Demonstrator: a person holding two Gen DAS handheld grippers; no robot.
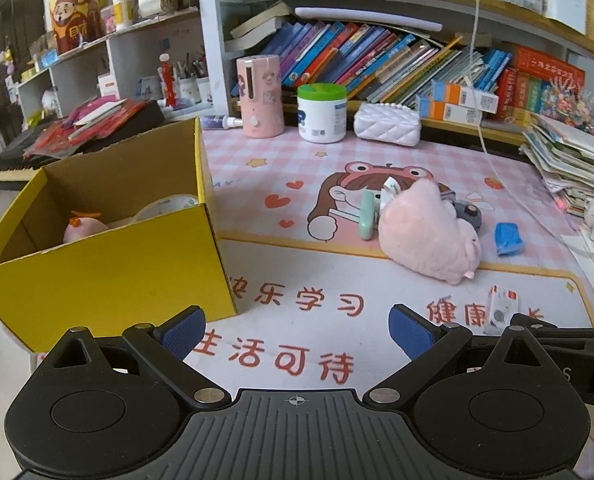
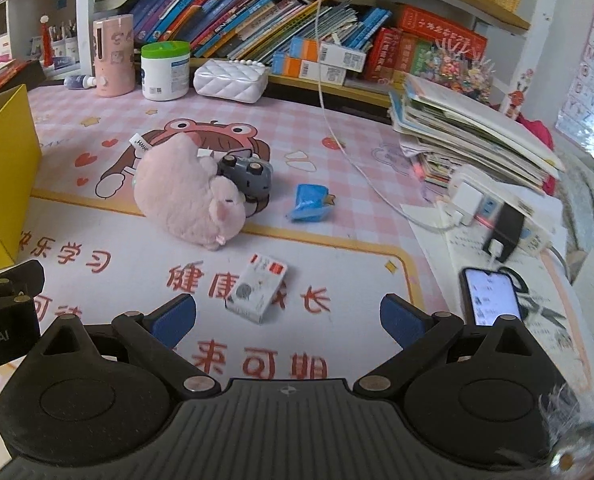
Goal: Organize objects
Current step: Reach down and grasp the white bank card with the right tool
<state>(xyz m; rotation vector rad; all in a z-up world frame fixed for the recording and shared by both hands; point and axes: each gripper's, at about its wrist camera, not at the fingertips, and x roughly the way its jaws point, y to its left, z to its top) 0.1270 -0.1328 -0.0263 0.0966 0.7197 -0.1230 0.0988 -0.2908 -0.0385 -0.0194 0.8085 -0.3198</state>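
A yellow cardboard box [image 1: 109, 276] stands at the left of the desk mat, holding a pink toy [image 1: 84, 230] and a tape roll [image 1: 165, 206]. A pink plush pig [image 1: 429, 232] [image 2: 185, 196] lies mid-mat, against a grey toy car [image 2: 247, 174] and a mint-green item [image 1: 367, 216]. A blue packet [image 1: 508, 238] [image 2: 311, 202] lies to the right of them. A small white and red box [image 2: 257, 290] [image 1: 501, 308] rests just beyond my right gripper [image 2: 287, 320], which is open. My left gripper [image 1: 297, 330] is open over the mat, right of the yellow box.
At the back stand a pink dispenser [image 1: 259, 96], a green-lidded white tub [image 1: 322, 114] and a white quilted case [image 1: 387, 124] below shelves of books. A paper stack [image 2: 469, 132], chargers and a lit phone [image 2: 489, 294] crowd the right side. A white cable [image 2: 349, 152] crosses the mat.
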